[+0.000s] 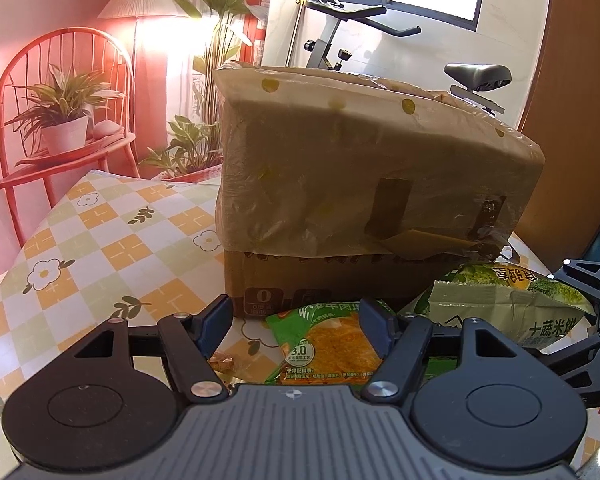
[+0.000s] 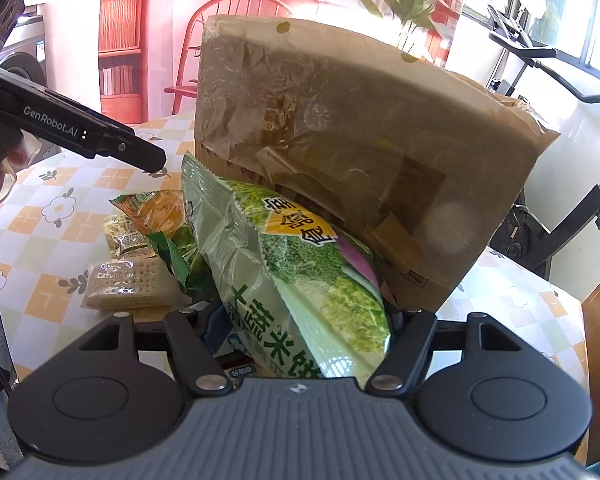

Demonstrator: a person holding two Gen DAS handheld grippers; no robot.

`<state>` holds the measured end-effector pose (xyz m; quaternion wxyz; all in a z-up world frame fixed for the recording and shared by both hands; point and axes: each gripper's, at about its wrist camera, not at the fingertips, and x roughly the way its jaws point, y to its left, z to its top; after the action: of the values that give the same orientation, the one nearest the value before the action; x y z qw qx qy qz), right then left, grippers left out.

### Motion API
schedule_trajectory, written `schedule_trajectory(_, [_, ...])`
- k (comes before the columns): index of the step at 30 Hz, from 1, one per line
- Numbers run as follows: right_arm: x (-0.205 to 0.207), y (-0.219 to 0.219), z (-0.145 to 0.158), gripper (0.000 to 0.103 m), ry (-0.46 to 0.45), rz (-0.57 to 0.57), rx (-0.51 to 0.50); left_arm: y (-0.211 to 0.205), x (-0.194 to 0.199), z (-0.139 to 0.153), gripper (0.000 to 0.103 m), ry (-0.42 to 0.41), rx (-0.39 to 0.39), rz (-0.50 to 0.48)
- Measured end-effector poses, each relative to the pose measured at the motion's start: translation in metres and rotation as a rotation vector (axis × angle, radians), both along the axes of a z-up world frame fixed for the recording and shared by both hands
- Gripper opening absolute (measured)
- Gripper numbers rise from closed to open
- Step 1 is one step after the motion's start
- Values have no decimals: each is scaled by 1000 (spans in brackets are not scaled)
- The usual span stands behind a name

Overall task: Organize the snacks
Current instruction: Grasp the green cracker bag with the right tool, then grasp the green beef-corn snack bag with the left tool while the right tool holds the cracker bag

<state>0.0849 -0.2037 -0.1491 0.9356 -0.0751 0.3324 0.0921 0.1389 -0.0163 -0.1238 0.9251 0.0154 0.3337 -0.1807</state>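
— Closest in, what's the right gripper (image 2: 300, 320) doing?

— Its jaws are clamped on the big green rice-cracker bag (image 2: 296, 264). The bag stands up between them, its long axis running up and away, its sealed top edge leaning to the left, its far side against the cardboard box (image 2: 340, 152).

— And the left gripper (image 1: 296, 320)?

— Jaws apart, nothing in them. Just ahead and slightly below lies the orange-and-green snack packet (image 1: 324, 344), flat on the bench (image 1: 112, 240), its length pointing roughly away from the jaws toward the foot of the box. I'd say the left hand is plainly the nearer one for that packet; the right is busy.

— Anything else loose?

— From the right wrist view, a clear-wrapped cracker pack (image 2: 120, 284) and some small wrapped sweets (image 2: 126, 236), all to the left of the big bag and nearer the left gripper.

— So where do the snacks go?

— My guess is into the box. It's tall, wrapped in crinkled plastic film, so the bag would have to rise over its rim; I can't see the opening from here.

— And beyond?

— Checked floral cloth on the bench, then a red chair (image 1: 60, 112) with potted plants, a lit floor lamp (image 1: 140, 0), an exercise bike (image 1: 380, 40) by the window.
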Motion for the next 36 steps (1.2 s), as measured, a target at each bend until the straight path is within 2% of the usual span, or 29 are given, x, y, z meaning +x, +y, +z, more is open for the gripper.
schedule_trajectory(14, [-9,-6,4,69,-17,-25,45,-1,5,-1,75,16,-20,-7])
schedule_trajectory(27, [-5,-29,26,68,65,-147,188,-3,2,0,76,8,-26,-26])
schedule_trajectory(36, [2,-34,27,68,90,-175,207,1,3,-1,79,19,-34,-30])
